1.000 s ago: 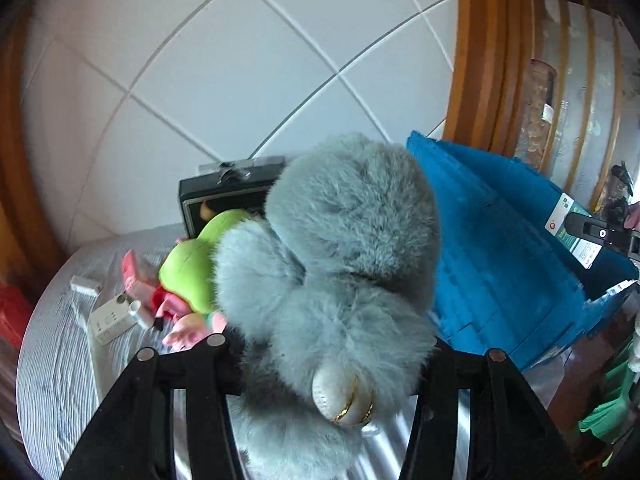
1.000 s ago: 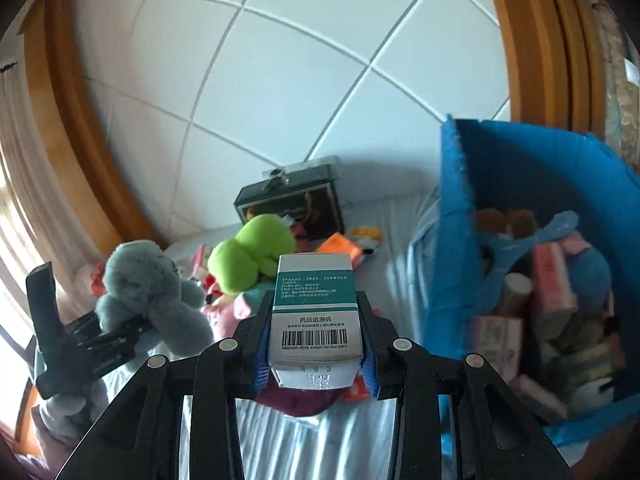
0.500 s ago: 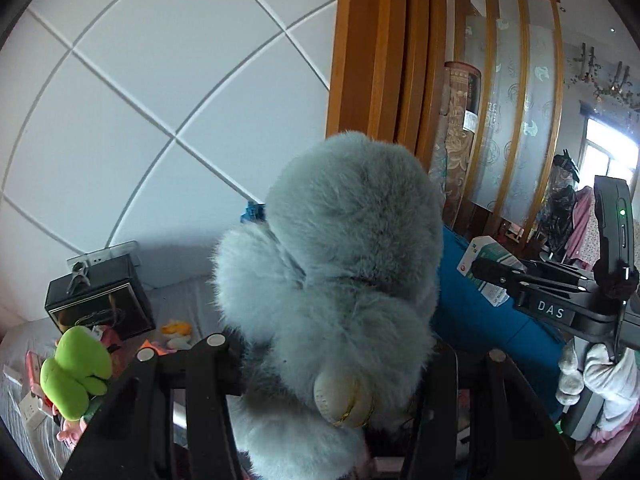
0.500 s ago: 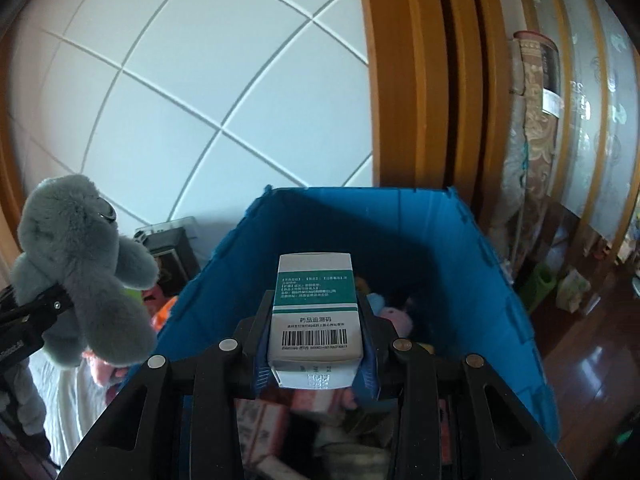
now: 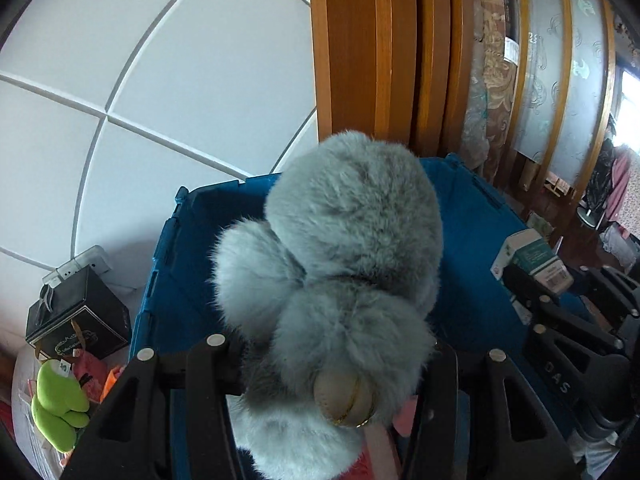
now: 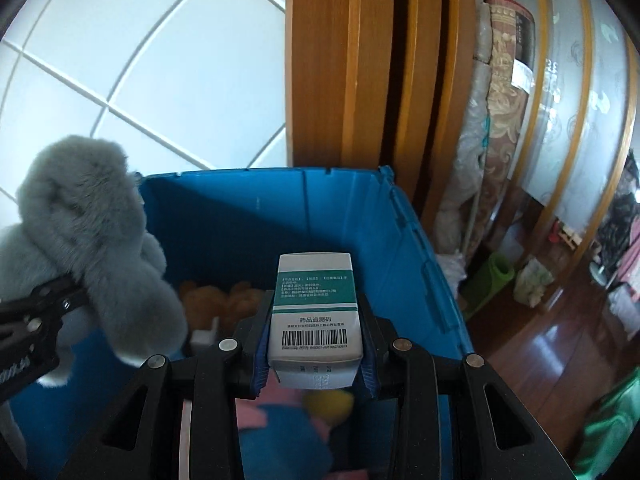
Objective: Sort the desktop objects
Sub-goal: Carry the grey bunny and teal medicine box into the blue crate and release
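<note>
Filling the lower middle of both views, a blue bin (image 6: 256,216) holds toys. Above it, the left tool (image 5: 332,364) clamps a grey plush toy (image 5: 344,264), and the right tool (image 6: 316,352) grips a green-and-white medicine box (image 6: 314,308) by its sides.

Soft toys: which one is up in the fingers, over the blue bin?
The fluffy grey plush toy; the left gripper holds it above the blue bin. The green plush toy lies outside it.

Two grippers (image 5: 332,364) (image 6: 316,350), one bin (image 6: 248,208) (perhaps more)
</note>
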Available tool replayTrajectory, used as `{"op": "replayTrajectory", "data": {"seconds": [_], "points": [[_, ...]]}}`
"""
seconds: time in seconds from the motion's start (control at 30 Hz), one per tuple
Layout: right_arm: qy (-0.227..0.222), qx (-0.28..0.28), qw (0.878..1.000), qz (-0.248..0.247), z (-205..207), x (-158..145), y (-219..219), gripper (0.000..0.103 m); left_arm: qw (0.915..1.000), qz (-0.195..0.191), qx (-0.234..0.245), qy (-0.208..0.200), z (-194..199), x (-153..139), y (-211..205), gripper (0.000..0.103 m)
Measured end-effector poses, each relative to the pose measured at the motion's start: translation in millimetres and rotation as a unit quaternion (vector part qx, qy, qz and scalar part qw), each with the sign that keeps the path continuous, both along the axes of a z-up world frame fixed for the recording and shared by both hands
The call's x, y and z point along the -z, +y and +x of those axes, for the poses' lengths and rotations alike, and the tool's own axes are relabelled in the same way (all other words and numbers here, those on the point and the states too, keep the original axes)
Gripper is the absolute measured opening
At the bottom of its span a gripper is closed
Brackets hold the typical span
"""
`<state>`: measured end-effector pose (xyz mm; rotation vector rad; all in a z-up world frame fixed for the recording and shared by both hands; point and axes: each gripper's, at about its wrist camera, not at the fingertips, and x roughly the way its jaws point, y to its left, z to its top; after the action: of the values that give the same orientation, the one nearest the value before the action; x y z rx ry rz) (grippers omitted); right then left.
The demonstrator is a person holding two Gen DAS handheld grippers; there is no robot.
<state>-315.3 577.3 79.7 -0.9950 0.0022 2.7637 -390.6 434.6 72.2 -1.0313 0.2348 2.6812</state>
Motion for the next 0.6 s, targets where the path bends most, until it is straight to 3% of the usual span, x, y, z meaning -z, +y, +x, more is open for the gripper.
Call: {"op": "replayTrajectory", "data": {"seconds": [0.1,0.23,0.6], "points": [[0.019,0.007,1.000,0.024,-11.5,3.3,6.1,0.036,0.9999,0.002,-0.005,0.010,-14.9,19.6,7.8,0.050],[0.039,0.016,0.999,0.018,-19.3,8.3,16.0,0.036,0.9995,-0.023,-0.005,-0.020,-28.4,49.7,6.6,0.050],[0.045,0.002,0.995,0.084,-24.3,18.4,-6.1,0.036,0.9995,-0.030,0.006,0.003,-4.8,52.0,-11.9,0.062]]}}
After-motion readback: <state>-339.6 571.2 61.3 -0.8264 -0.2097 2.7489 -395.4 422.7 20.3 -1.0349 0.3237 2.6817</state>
